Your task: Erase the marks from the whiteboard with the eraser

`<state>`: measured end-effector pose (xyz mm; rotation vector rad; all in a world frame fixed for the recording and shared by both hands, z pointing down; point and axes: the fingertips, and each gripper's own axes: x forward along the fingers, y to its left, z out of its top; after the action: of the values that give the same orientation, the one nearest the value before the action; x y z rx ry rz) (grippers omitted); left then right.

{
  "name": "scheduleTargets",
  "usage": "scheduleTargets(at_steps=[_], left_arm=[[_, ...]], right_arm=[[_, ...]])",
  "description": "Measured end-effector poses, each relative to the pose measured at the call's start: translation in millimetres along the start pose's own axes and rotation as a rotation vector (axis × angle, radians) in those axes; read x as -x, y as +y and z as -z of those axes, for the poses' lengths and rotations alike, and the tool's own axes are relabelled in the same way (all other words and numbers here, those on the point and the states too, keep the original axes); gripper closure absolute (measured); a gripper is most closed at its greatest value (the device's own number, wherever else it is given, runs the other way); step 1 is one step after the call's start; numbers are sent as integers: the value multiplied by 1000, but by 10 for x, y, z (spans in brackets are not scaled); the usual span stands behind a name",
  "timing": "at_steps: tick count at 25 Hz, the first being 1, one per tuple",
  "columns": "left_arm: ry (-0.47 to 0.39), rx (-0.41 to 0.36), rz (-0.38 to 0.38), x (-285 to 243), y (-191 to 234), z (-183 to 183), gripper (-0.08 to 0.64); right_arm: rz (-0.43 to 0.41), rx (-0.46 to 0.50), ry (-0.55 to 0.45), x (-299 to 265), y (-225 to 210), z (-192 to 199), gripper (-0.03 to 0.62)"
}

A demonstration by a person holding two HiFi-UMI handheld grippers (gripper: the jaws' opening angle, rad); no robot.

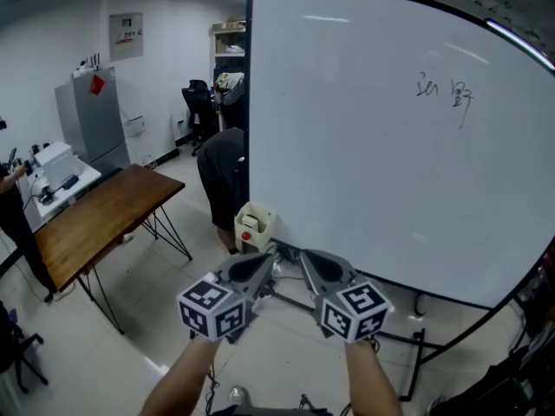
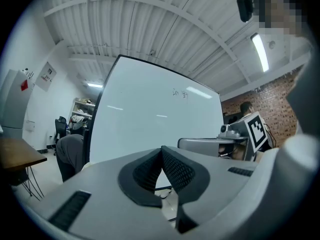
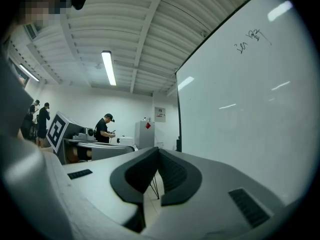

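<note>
**Whiteboard point(image 1: 364, 172) dead ahead, both jaws closed on nothing**

Left gripper point(image 2: 161, 150): jaws pressed together, empty. Right gripper point(image 3: 158, 151): same story, tips meeting. The pair sit side by side, low by the whiteboard's bottom-left corner. The marks point(image 1: 444, 95) are high at the whiteboard's upper right, well apart from both grippers. A wooden worktop point(image 1: 95, 219) stands left of the whiteboard.

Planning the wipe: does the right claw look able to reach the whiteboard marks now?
Probably not yet: nothing blocks them, but the marks sit high and the right claw is low, shut, empty.
</note>
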<state>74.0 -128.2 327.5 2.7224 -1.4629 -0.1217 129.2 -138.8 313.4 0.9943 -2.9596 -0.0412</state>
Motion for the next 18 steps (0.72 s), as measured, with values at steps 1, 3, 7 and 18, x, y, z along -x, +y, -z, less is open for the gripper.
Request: scheduleTargets(at_steps=[1,3,7,18], left_arm=[[3,4,-6,-23,93,22,563],[7,15,-14,-68,297,75,563],[2,33,-10,-186,793,163,563],[63,61,55,-484,2157,394,563]], right_arm=[[-7,0,0,-90,-12,13,599],[-13,3,8,-290,-36,63,598],[1,13,43,-790,-93,227,598],[171,1,105,-2042,-345,526,598]])
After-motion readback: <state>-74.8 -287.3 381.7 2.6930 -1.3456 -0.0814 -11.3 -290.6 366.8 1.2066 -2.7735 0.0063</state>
